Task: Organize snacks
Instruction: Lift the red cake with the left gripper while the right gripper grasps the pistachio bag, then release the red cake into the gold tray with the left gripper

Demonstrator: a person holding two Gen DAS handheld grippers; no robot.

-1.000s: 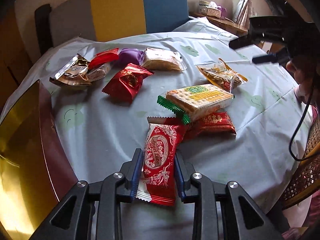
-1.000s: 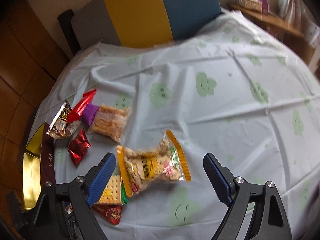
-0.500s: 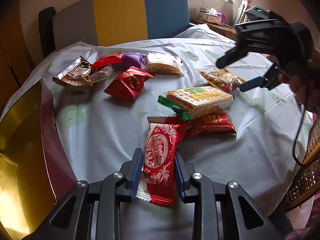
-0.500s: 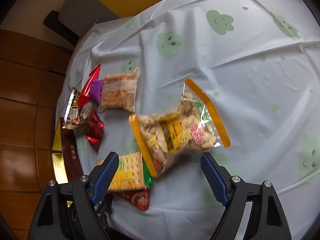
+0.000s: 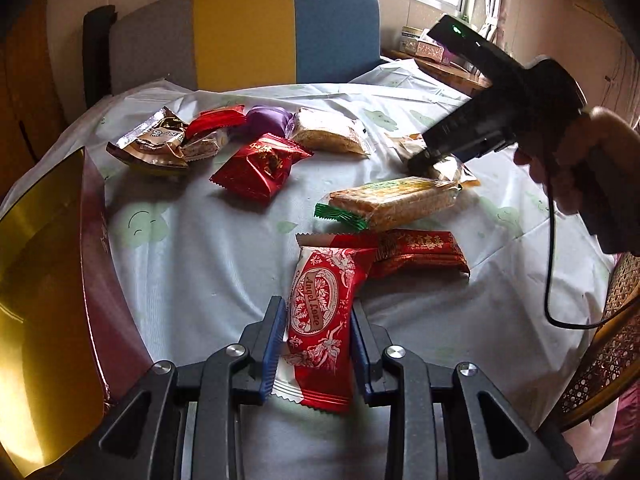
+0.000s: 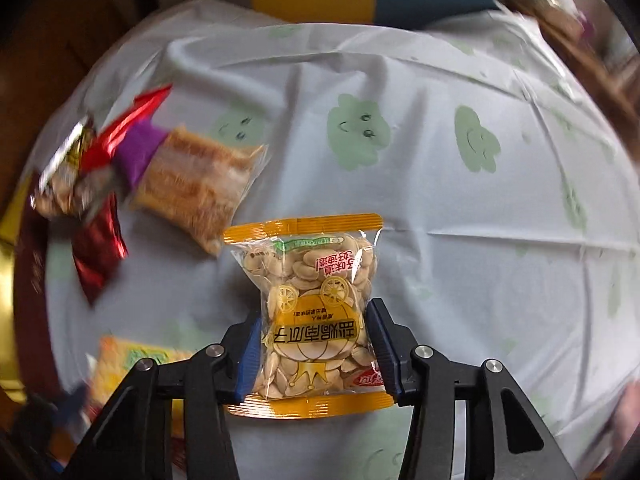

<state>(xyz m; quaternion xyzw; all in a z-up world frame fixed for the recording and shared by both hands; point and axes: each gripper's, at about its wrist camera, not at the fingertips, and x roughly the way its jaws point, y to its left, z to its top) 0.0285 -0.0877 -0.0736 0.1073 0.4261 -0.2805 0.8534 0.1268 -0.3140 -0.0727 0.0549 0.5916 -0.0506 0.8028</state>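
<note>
L gripper (image 5: 316, 344) clamped on red-white wafer pack (image 5: 324, 320) just near-side of cracker pack (image 5: 394, 202); R gripper (image 6: 314, 354) clamped on seed bag (image 6: 314, 312).

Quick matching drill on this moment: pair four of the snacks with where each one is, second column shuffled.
1. seed bag
2. red-and-white wafer pack
3. cracker pack
4. purple packet

A. between the fingers of the left hand-held gripper
B. far side of the table, beside the clear-wrapped pastry
C. clamped in the right hand-held gripper
D. lying partly over the flat red packet

Pairs: 1-C, 2-A, 3-D, 4-B
</note>
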